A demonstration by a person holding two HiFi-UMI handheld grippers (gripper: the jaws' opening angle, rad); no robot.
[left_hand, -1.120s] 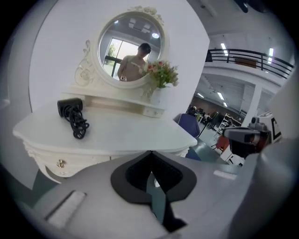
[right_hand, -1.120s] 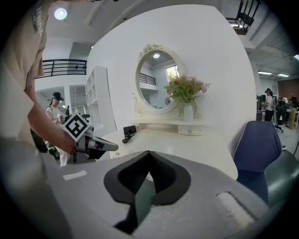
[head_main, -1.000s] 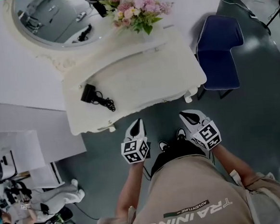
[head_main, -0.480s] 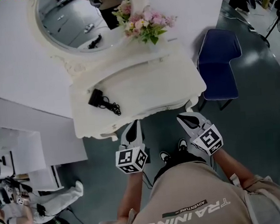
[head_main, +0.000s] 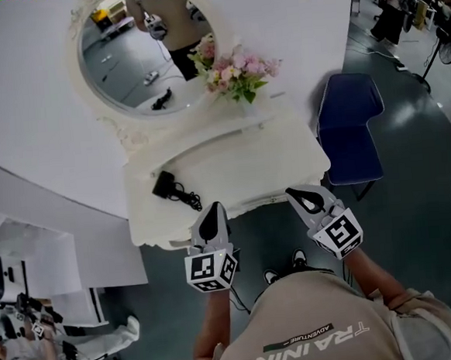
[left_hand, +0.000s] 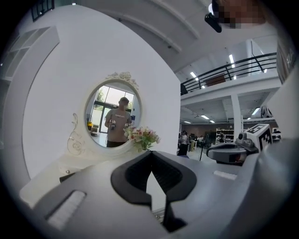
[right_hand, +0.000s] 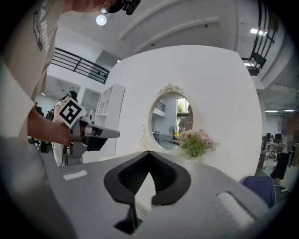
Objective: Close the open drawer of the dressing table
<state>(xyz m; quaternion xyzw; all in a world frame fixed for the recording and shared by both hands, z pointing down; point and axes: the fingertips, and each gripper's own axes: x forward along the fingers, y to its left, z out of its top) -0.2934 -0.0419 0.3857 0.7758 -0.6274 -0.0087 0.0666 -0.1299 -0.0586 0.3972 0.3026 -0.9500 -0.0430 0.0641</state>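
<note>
The cream dressing table [head_main: 231, 155] stands against the white wall, with an oval mirror [head_main: 144, 50] above it. Its front edge [head_main: 251, 204] shows no drawer that I can make out from above. My left gripper [head_main: 214, 207] is shut and empty, its tip over the table's front edge. My right gripper [head_main: 295, 192] is also shut and empty, just off the front right corner. In the left gripper view the shut gripper [left_hand: 151, 153] points at the mirror [left_hand: 113, 114]. In the right gripper view the gripper [right_hand: 148, 153] faces the mirror [right_hand: 172, 119] and flowers [right_hand: 196, 142].
A black adapter with a cable [head_main: 170, 189] lies on the tabletop, and a vase of pink flowers [head_main: 236, 70] stands at the back. A blue chair [head_main: 349, 127] is right of the table. A white shelf unit [head_main: 29, 253] and a person [head_main: 29, 350] are at the left.
Both grippers have moved forward to the table's front edge, still shut. The head view has tilted up, so more of the mirror and wall shows.
</note>
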